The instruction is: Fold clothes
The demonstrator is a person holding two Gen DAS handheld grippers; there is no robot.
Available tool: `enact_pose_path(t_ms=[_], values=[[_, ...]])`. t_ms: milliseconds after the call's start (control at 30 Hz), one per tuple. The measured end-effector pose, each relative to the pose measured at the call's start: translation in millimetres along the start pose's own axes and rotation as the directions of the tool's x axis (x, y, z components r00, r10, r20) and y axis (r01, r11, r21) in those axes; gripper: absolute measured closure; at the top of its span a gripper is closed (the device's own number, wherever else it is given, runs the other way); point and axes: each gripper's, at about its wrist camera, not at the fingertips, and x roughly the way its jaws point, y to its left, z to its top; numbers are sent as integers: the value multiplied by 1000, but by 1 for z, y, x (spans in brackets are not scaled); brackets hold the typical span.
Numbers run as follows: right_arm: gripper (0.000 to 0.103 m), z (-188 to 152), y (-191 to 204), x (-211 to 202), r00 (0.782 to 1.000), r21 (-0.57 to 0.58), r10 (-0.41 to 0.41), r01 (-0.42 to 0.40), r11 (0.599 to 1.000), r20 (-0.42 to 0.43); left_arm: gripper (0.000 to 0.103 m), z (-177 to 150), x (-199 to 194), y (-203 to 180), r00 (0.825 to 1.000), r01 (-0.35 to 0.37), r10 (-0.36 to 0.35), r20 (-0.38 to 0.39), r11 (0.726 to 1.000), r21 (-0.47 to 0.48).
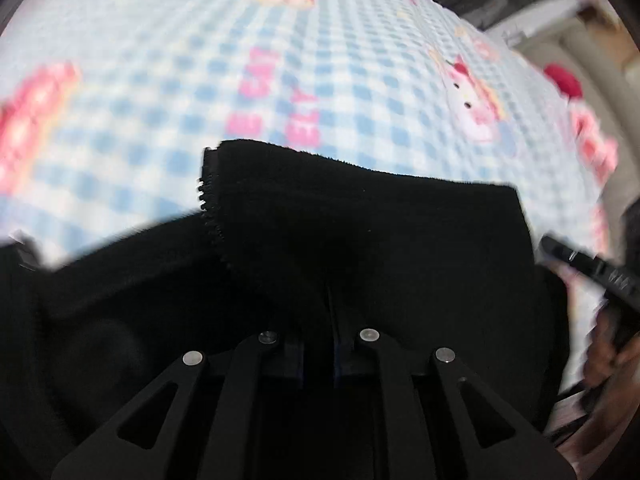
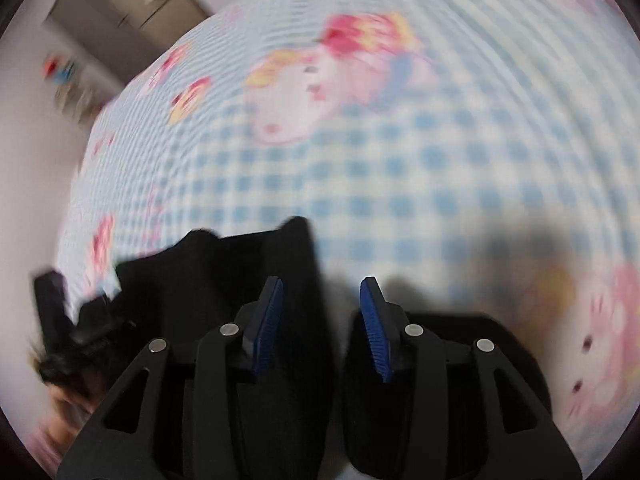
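One black garment (image 1: 360, 240) lies on a bed sheet (image 1: 160, 120) checked in blue and white with pink cartoon prints; whether it is a bed or a table beneath cannot be told. Two grippers are in play.

In the left wrist view, the left gripper (image 1: 318, 320) is pressed together on a fold of the black garment, whose cloth bunches over the fingertips and hides them. A stitched, serrated edge shows along the raised flap.

In the right wrist view, the right gripper (image 2: 322, 304) stands apart, its two blue ribbed pads (image 2: 272, 320) bare with nothing between them. The garment sits just beside and behind its left finger, and a dark fold lies under the right finger. No earlier picture is given.

Each view catches the other gripper only at the frame's edge, blurred, with part of a hand (image 1: 608, 356) behind it.

Pink lettering on the sheet is printed near the garment's top edge, but it is upside down and too blurred to read surely. The room beyond the sheet is smeared by motion.
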Motion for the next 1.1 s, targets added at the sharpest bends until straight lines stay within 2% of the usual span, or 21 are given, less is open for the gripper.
enact_pose_path(t_ms=[67,133,167,300,333,367,400,467,533,567,633,667,700,767,800,833,867,933,1033,1067,1100], values=[[33,-1,28,13,999,-112,-37,36,993,-12,93,-4,-6,3,997,-76,76,-8,997,-14],[33,-3,40,35,996,-150,-56,46,988,-67,94,-9,-11,10,991,-134,133,-23,990,-53],[33,-5,46,46,993,-168,-66,49,984,-95,94,-13,-14,15,991,-131,129,-33,989,-65],[29,-15,59,75,981,-241,-164,135,961,-106,94,-20,-14,20,998,-48,46,-53,997,-53],[34,-19,61,76,980,-268,-178,149,952,-89,94,-20,-13,19,998,-39,37,-54,998,-42],[48,-22,63,76,979,-295,-192,163,941,-71,94,-15,-11,16,998,-34,33,-52,999,-25],[55,-24,64,73,976,-303,-209,182,935,-58,94,-7,-10,13,999,-23,23,-47,1000,-8],[83,-22,58,56,974,-274,-227,213,938,-21,94,6,-13,-2,999,27,-26,-21,999,43],[95,-20,52,36,963,-243,-267,266,933,31,94,14,-14,-19,998,69,-69,-4,993,96],[98,-19,47,22,950,-232,-305,313,921,74,94,19,-11,-28,996,93,-93,-4,989,118],[101,-17,33,0,906,-196,-397,420,886,147,93,29,1,-41,989,146,-144,-25,980,138],[101,-13,21,-7,903,-165,-408,427,889,137,90,34,14,-47,989,147,-142,-48,980,138],[101,-8,8,-14,901,-132,-416,431,893,124,90,38,28,-55,992,117,-108,-71,984,137],[95,0,-17,-27,954,-11,-287,289,957,85,90,45,50,-61,991,86,-73,-109,989,118],[88,-1,-18,-24,978,12,-203,202,979,45,90,45,49,-56,990,104,-95,-102,991,88],[62,-3,-18,-20,993,37,-114,114,993,5,90,44,47,-52,989,122,-116,-93,991,59],[41,-7,-9,-15,998,23,-55,55,998,-23,90,44,44,-47,989,127,-123,-82,991,37],[38,-15,10,-4,995,-5,61,-62,998,-80,88,39,37,-40,993,105,-104,-60,994,13],[36,-46,44,24,979,-139,40,-68,988,-198,85,33,38,-31,993,108,-108,-56,994,-13],[49,-56,51,38,976,-186,-29,-12,982,-217,84,31,40,-29,992,111,-112,-58,994,-15],[63,-60,52,43,977,-209,-83,41,977,-195,84,29,42,-27,991,114,-115,-61,993,-18]])
